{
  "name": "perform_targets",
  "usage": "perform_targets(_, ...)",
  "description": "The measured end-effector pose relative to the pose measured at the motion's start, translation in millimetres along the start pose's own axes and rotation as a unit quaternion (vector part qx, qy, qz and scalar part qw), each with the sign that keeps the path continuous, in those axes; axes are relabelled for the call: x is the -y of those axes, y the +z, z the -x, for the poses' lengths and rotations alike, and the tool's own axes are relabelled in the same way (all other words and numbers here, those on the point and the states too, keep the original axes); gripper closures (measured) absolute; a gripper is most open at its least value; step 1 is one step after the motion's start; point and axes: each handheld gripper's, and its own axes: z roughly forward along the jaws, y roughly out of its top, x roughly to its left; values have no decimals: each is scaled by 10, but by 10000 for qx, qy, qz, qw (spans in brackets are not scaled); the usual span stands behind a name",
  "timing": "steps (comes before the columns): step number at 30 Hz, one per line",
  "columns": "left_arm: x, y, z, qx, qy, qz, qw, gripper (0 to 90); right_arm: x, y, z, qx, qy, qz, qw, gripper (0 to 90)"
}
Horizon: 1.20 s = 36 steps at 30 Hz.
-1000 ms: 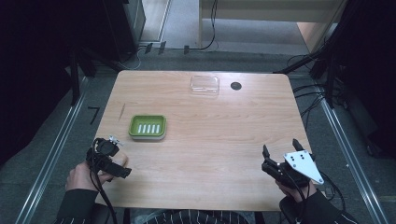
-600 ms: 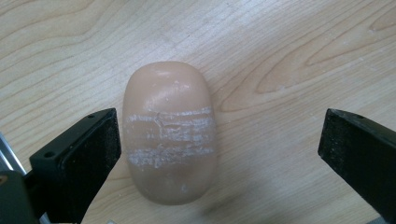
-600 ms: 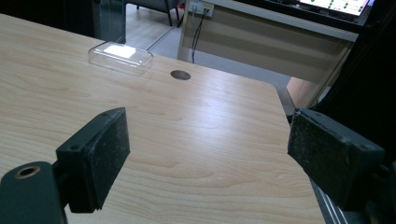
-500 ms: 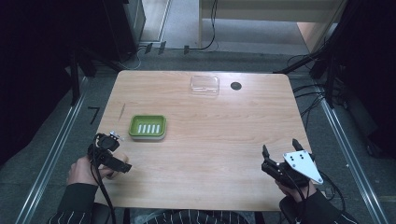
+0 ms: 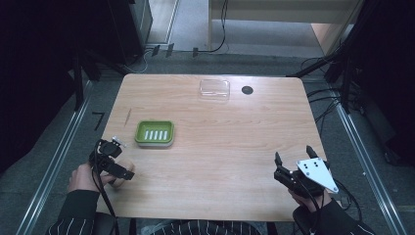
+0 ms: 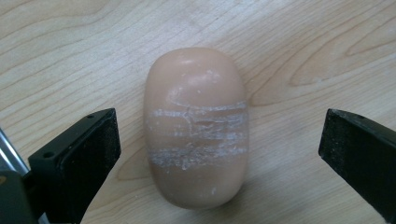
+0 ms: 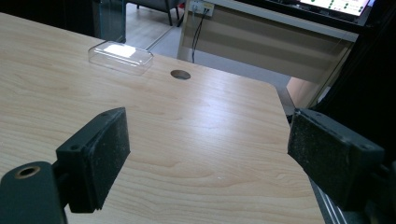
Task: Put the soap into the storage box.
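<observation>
A peach bar of soap (image 6: 196, 126) with white scrape lines lies on the wooden table (image 5: 235, 142) near its front left corner. My left gripper (image 6: 218, 140) hangs just above it, open, one jaw on each side and neither touching. In the high view the left gripper (image 5: 116, 167) covers most of the soap (image 5: 124, 163). A green soap dish (image 5: 154, 133) with a slotted floor stands a short way behind and to the right. My right gripper (image 5: 292, 157) rests open and empty near the front right corner, also seen from the right gripper view (image 7: 210, 140).
A clear plastic lid (image 5: 214, 89) lies at the back of the table, beside a round cable hole (image 5: 247, 90); the right gripper view has the lid (image 7: 120, 57) far ahead. A thin stick (image 5: 128, 116) lies left of the dish. Black frames and cables ring the table.
The left gripper has shifted slightly over the soap. The right gripper has not moved.
</observation>
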Motion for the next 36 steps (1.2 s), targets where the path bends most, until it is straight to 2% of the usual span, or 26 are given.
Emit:
perform_targets(11,-13,87,-66,6,-58,-170,9998,5,0,1,-2,-14,-2,-16,10000,136)
perform_targets(13,-14,98,-78,43,-57,-186,9998,48,0,1,-2,-13,-4,-14,10000,136)
perform_targets(19,-27,139,-108,24,-83,-266,9996,64,-1,4,-4,-20,-22,-15,10000,136)
perform_targets(23,-35,152,-113,10,-82,-290,9995,128,0,5,-1,-16,-26,-18,10000,136)
perform_targets(29,-36,173,-104,-86,-110,-367,9992,193,-1,6,-3,-21,-34,-24,10000,136)
perform_targets(36,-46,200,-83,-130,-49,-456,9989,222,-1,6,-4,-24,-41,-32,10000,136)
